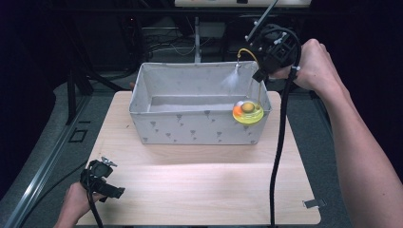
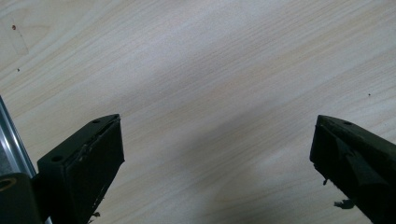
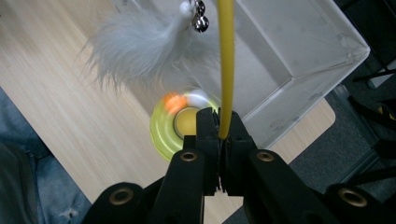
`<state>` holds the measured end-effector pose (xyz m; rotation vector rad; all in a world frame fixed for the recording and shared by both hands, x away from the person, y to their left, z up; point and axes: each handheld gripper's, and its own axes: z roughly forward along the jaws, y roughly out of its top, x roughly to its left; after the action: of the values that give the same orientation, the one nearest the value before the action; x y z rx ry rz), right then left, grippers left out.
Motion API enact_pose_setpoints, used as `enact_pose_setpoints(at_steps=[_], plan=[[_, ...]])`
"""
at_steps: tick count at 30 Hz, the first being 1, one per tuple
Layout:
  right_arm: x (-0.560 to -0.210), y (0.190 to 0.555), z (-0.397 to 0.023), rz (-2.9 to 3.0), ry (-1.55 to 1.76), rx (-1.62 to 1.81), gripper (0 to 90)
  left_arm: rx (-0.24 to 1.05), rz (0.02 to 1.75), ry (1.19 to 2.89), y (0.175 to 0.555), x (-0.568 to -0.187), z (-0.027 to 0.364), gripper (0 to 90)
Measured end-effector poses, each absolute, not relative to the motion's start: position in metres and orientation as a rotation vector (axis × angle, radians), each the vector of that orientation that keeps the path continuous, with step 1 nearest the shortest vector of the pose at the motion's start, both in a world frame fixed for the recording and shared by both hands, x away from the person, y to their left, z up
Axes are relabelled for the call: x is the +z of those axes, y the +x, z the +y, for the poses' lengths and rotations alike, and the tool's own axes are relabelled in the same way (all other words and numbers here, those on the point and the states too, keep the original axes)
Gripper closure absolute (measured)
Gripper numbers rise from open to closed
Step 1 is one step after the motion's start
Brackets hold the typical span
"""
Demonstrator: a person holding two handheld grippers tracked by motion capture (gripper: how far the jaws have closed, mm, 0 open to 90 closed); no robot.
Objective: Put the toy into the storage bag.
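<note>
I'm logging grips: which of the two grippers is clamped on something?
The right gripper: its fingers pinch the yellow wand of the feather toy. The left gripper gapes over bare wooden table.

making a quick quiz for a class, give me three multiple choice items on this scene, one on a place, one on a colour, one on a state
1. Where is the round toy base?
A. at the right end of the fabric bin
B. on the table beside the left gripper
C. on the floor

2. What colour is the thin rod that rises from the base?
A. blue
B. yellow
C. red

3. How do the right gripper's jaws stand?
A. wide open over nothing
B. open around the feather
C. shut on the rod

Answers: 1 A, the high view shows the base hanging at the bin's right end; 2 B, the rod is yellow in the right gripper view; 3 C, that view shows the jaws pressed together on the rod.
</note>
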<state>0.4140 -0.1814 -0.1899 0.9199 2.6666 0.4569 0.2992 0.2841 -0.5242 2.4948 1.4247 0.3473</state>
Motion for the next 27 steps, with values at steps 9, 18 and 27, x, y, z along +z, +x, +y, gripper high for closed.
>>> enact_pose_setpoints(at_steps=[9,18,27], plan=[[-0.183,0.426,-0.183,2.630,0.939,0.468,87.8,0.345,1.424,2.496,0.299,-0.525,0.284,2.9],[-0.179,0.437,-0.185,2.585,0.977,0.490,87.8,0.346,1.425,2.497,0.299,-0.524,0.284,2.9],[-0.172,0.448,-0.185,2.533,1.006,0.516,87.8,0.341,1.425,2.505,0.299,-0.525,0.284,2.9]])
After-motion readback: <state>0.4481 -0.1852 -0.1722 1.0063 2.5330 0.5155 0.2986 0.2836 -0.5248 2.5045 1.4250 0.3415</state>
